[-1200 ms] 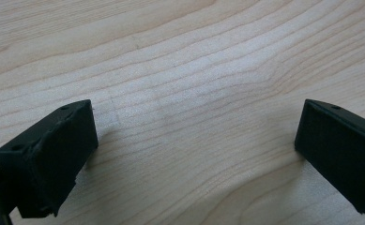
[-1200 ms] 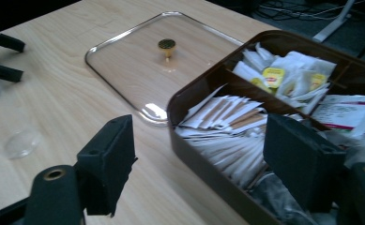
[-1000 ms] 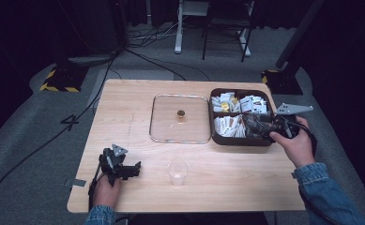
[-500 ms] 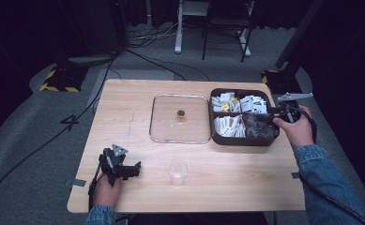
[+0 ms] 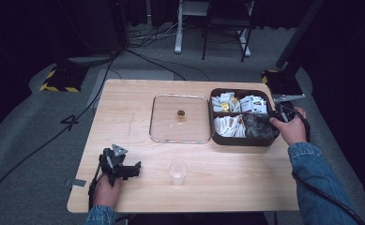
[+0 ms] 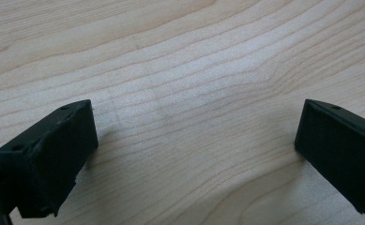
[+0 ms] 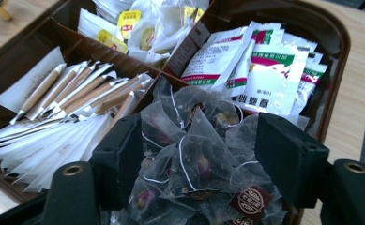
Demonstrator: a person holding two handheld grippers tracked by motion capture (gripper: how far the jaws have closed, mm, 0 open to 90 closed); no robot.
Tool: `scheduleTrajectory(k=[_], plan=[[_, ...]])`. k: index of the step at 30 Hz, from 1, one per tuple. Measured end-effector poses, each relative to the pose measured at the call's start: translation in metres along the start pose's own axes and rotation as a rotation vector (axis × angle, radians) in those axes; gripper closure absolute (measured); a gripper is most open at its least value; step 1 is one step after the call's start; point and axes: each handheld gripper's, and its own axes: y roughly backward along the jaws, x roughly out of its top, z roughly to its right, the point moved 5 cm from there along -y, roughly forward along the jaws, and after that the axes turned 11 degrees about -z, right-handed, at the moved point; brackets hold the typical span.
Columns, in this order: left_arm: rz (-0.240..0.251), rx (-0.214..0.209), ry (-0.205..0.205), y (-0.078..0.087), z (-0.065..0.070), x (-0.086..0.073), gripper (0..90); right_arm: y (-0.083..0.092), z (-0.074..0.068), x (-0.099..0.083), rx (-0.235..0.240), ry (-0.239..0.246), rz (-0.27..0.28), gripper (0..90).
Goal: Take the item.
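Bright light falls from overhead on the pale wooden surface (image 5: pixel 138 117), while the grey floor around it sinks into near-black at the frame edges. The high view is soft and slightly grainy. The clear square plastic lid (image 5: pixel 180 118) catches a faint sheen. In the left gripper view, wood grain is sharp, with soft shadows under the black tongs (image 6: pixel 194 154). In the right gripper view, the translucent mesh tea bags (image 7: pixel 194 154) are crisp and the far corners blur.

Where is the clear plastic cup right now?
In the high view the clear plastic cup stands upright on the table's near edge, in front of the glass lid, right of the left tongs.
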Motion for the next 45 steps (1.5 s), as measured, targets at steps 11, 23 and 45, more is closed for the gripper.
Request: scheduleTrajectory(k=[11, 23, 45], plan=[[0.000, 0.002, -0.002, 0.000, 0.000, 0.000, 0.0, -0.017, 0.002, -0.010, -0.011, -0.030, -0.064, 44.5], [0.000, 0.002, -0.002, 0.000, 0.000, 0.000, 0.0, -0.011, -0.003, -0.015, 0.011, -0.039, -0.125, 82.5], [0.000, 0.002, -0.003, 0.000, 0.000, 0.000, 0.0, 0.014, 0.000, -0.014, 0.056, -0.062, 0.003, 90.0]])
